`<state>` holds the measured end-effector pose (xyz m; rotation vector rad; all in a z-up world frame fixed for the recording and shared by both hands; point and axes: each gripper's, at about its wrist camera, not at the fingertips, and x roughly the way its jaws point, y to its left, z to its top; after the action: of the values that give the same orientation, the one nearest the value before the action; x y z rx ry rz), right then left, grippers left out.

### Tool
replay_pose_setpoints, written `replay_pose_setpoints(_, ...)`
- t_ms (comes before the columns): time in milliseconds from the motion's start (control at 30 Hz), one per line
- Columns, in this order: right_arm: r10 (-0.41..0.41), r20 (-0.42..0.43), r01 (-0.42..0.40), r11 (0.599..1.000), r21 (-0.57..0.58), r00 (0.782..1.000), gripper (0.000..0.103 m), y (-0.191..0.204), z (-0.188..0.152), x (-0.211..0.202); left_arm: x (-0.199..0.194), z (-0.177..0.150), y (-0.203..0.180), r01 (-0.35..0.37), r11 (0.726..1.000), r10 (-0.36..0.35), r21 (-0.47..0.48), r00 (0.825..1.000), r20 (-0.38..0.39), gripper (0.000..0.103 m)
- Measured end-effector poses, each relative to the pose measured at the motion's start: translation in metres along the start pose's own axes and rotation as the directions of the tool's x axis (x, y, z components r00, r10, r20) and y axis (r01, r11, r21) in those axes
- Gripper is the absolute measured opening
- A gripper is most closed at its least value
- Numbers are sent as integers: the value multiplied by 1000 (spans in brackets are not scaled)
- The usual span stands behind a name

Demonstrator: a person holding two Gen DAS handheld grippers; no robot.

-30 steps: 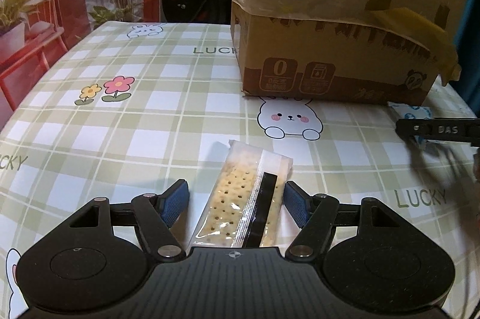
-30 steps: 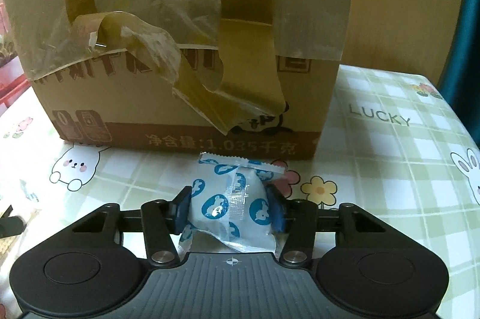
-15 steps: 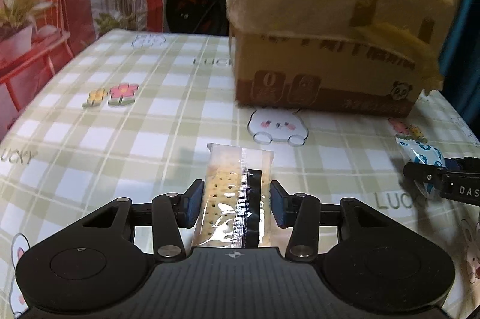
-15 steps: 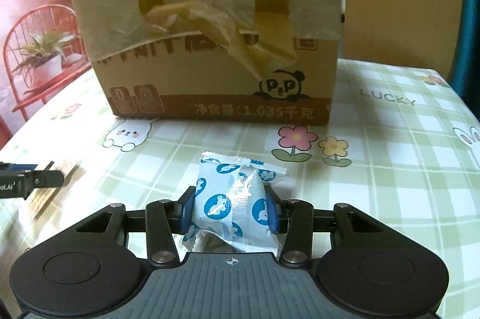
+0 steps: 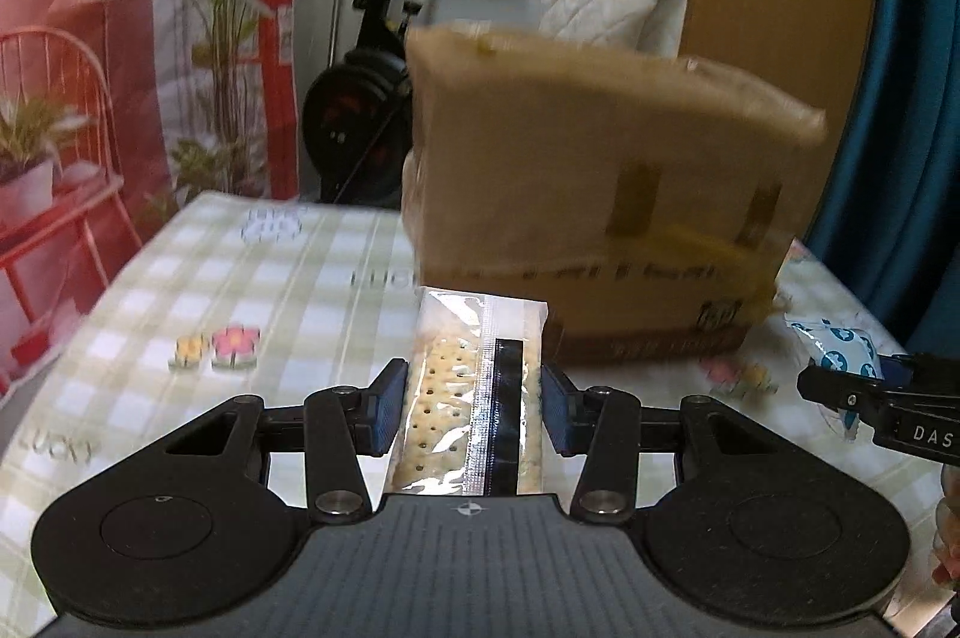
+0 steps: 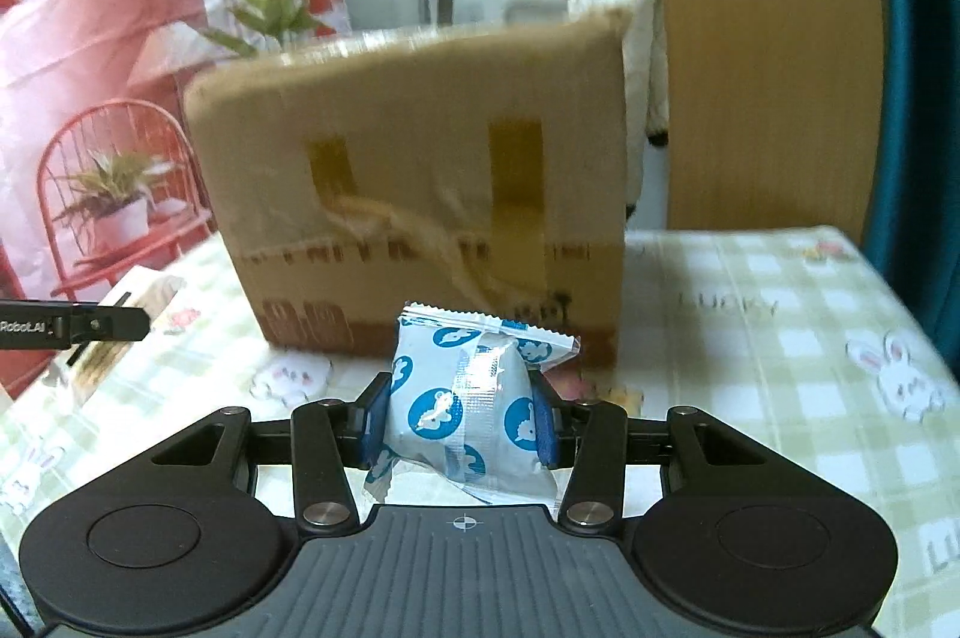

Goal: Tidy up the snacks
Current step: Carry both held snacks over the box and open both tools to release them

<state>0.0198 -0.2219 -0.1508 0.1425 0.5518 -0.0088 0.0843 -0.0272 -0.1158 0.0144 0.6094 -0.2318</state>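
A table [image 5: 252, 278] under a green-and-white checked cloth with rabbits, flowers and the word LUCKY fills the lower part of both views. On it stands a cardboard box [image 5: 594, 194], its upper part wrapped in cloudy plastic with strips of brown tape. The left wrist view takes the box from one corner, so two of its sides show; the right wrist view faces one taped side squarely, with printed lettering low on the board, too blurred to read.

Behind the table, only the left wrist view shows the whole exercise bike [image 5: 366, 110], wheel and all; the right wrist view catches just its handlebars above the box. Both show a red backdrop with a printed chair and potted plants.

The left gripper [image 5: 474, 413] is clamped on a long clear packet of crackers [image 5: 474, 392], blue pads pressing both long edges, the packet raised off the cloth and pointing toward the box. The right wrist view shows this gripper only as a black finger at its left edge.

The right gripper [image 6: 459, 419] pinches a small pouch [image 6: 468, 398], white with blue round marks, held clear of the table in front of the box. In the left wrist view that pouch peeks in at the right edge.
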Motion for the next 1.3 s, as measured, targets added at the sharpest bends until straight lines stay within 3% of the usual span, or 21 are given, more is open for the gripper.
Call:
replay_pose_setpoints(133,15,39,-12,998,-64,999,42,5,20,-15,-14,21,-1,8,1000,-8,-2,998,59,49)
replay_pose_setpoints(267,14,81,-10,999,-48,997,42,4,42,-25,-20,43,-8,6,1000,-7,10,994,108,49)
replay_pose_setpoints(600,50,184,-19,986,-168,982,42,12,124,-8,3,111,-30,70,997,-76,38,978,194,49)
replay_pose_setpoints(767,38,197,6,976,-219,980,42,12,169,24,43,146,-39,87,995,-93,40,980,178,49)
replay_pose_setpoints(900,10,183,26,981,-190,983,42,-3,194,58,77,163,-50,68,996,-77,62,983,164,49)
replay_pose_setpoints(1300,-27,97,39,992,-123,995,42,-40,191,121,133,174,-52,68,995,-74,67,993,97,49)
